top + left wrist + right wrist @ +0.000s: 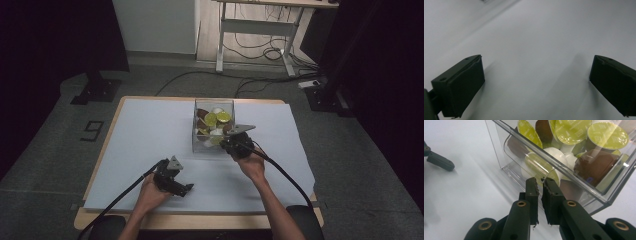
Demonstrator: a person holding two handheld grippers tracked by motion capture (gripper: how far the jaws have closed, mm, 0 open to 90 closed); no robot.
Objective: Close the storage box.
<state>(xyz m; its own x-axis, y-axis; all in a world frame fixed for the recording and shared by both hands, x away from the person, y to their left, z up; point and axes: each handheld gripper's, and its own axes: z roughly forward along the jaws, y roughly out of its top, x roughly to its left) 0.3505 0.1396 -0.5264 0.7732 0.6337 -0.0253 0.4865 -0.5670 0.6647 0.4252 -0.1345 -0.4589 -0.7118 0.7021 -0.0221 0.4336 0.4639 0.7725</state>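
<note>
From high above the near edge we look forward and down over the whole tabletop [150, 130], with floor beyond its far edge. The left gripper [172, 177] camera sits very low, close over bare tabletop, looking out between its two wide-set jaws. The right gripper [239, 142] camera looks along its nearly closed jaws, close up at the clear box [554, 157] of capsules. We share that box [214, 127] with the high view, near the far edge.
</note>
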